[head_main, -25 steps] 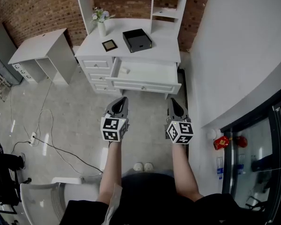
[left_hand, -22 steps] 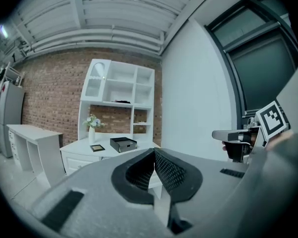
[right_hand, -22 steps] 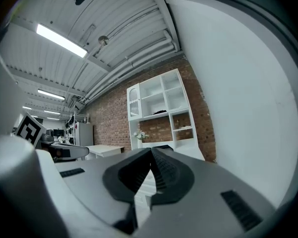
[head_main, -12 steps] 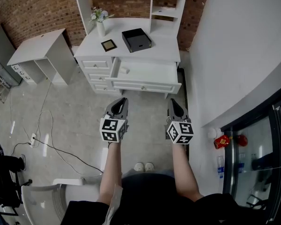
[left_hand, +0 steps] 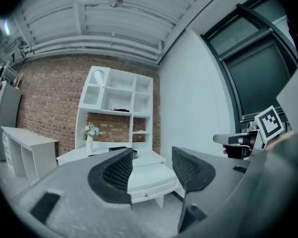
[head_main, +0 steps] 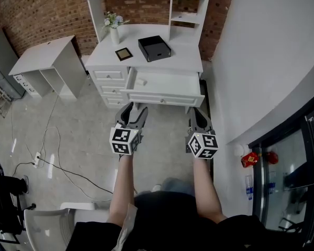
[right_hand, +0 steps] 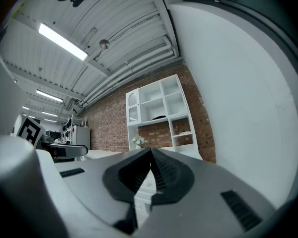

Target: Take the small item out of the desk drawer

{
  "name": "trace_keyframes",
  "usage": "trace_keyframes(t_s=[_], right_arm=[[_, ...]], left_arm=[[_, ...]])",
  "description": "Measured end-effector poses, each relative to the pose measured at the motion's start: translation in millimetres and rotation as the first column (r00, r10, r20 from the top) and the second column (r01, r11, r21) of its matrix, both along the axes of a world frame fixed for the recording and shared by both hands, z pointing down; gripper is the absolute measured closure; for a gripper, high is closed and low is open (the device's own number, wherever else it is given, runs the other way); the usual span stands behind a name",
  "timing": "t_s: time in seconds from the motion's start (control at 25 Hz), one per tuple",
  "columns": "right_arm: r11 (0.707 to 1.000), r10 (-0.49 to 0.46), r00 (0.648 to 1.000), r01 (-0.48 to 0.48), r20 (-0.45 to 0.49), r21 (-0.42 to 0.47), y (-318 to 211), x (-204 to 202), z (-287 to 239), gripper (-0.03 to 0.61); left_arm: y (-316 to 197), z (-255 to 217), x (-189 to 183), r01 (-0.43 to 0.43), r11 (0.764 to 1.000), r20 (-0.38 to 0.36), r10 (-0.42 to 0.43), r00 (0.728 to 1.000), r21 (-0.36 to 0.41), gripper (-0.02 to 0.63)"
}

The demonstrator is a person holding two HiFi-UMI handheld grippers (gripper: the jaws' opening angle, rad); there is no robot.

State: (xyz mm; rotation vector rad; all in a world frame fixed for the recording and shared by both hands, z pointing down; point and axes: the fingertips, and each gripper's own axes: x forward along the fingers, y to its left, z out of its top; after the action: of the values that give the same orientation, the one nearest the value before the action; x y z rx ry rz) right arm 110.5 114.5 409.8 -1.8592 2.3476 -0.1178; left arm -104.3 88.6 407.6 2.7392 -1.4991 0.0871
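The white desk stands ahead, its wide drawer pulled out. A small white item lies in the drawer's left part. Both grippers hang in the air short of the drawer front, above the floor. My left gripper is opening its jaws, and nothing is between them; in the left gripper view the desk shows through the gap. My right gripper is level with the drawer's right end, its jaws pressed together and empty.
On the desktop stand a black box, a small picture frame and a vase of flowers. A white side table is to the left. Cables trail over the floor. A curved white wall runs close on the right.
The left gripper's jaws have gone from shut to spread apart. Both grippers sit a little nearer the drawer front. The right gripper stays shut.
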Motion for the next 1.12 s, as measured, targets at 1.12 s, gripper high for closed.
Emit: trace_keyframes(t_s=[1.12], right_arm=[[0.998,-0.011,1.000,0.010,-0.013,-0.063,-199,18,28,0.580]], left_arm=[[-187,55,16,0.017,0.994,0.008,-0.017,1.000,-0.111,0.345]])
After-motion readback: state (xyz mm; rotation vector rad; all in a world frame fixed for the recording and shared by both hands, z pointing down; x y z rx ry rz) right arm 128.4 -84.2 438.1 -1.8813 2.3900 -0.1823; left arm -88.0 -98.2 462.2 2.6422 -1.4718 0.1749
